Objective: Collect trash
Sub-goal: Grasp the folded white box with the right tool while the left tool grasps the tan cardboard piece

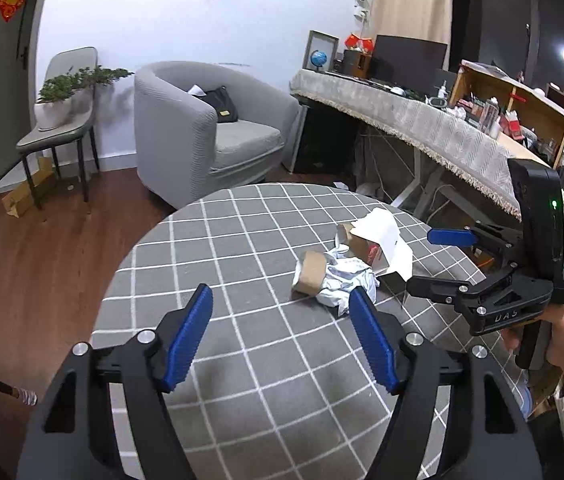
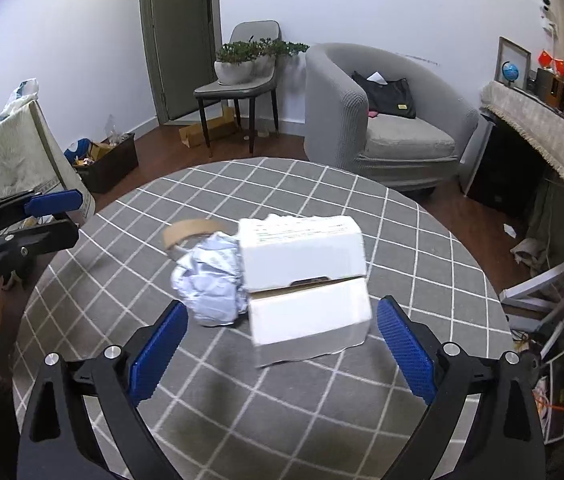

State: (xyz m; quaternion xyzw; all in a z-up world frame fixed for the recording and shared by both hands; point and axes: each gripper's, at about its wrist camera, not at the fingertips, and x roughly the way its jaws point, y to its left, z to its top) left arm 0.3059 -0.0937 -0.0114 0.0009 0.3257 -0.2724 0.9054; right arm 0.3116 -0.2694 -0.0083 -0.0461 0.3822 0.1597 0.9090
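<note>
Both grippers level over the round table (image 2: 82,360)
Left gripper (image 1: 282,336) spread, empty; right gripper (image 2: 282,344) gaping wide before white box (image 2: 306,280) and crumpled paper (image 2: 210,284).

Grey white-checked tablecloth (image 2: 322,400), white box (image 2: 306,280), brown cardboard roll (image 1: 310,272).

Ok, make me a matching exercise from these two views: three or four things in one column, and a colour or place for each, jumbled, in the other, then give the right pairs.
Things:
1. crumpled paper ball
2. cardboard tape roll
3. torn box
4. black handbag

Colours or places:
A. on the grey armchair
B. brown, a ring lying on its side
C. white outside, lying open on the table
D. pale bluish white, between the roll and the box

Pairs: 1-D, 2-B, 3-C, 4-A
</note>
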